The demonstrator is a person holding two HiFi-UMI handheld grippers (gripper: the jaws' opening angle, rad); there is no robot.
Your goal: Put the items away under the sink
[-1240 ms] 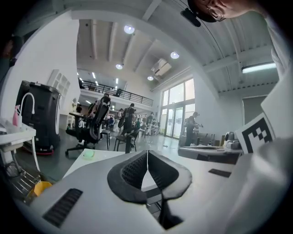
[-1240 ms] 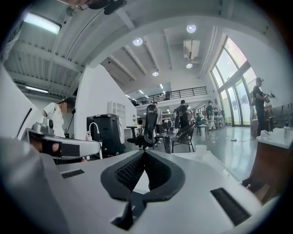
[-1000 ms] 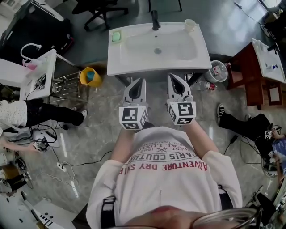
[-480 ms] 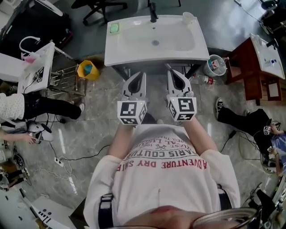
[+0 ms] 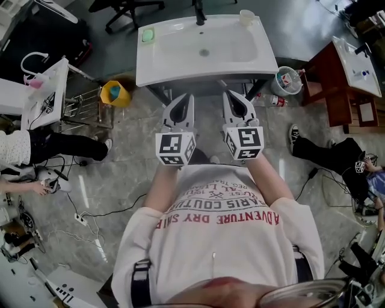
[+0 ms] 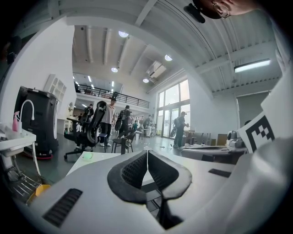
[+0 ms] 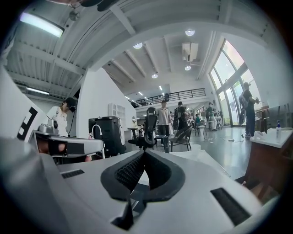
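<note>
left gripper (image 6: 147,154) pinched tight, pads meeting in a thin seam, nothing in it; right gripper (image 7: 144,154) the same, closed on air; the two are held side by side, near level, noses toward the sink (image 5: 180,73) and just short of its front edge; each carries a cube (image 5: 175,149) of black-and-white squares, a code and no words.

what might go under the sink lies round it, i'd guess: a bottle (image 5: 277,100) on its side on the floor by the right leg; a clear pail (image 5: 278,81) just beyond it; a yellow tub (image 5: 103,93) at the left corner with something blue inside; up on the basin a green soap (image 5: 148,35) at the back left and a cup (image 5: 246,17) at the back right; the space beneath is hidden by the basin, so what sits there i can't say.

the bottle looks plastic and light, round, likely to roll or slip; i'd pinch it across the waist; pail and tub look thin-walled, so take a rim with the wall between the pads; the soap may be slick; the cup is small, maybe brittle, best taken by its lip.

the bottle's red-and-white label is too small to read; the shirt (image 5: 222,222) reads, upside down, "adventure dry" and part of "couture".
</note>
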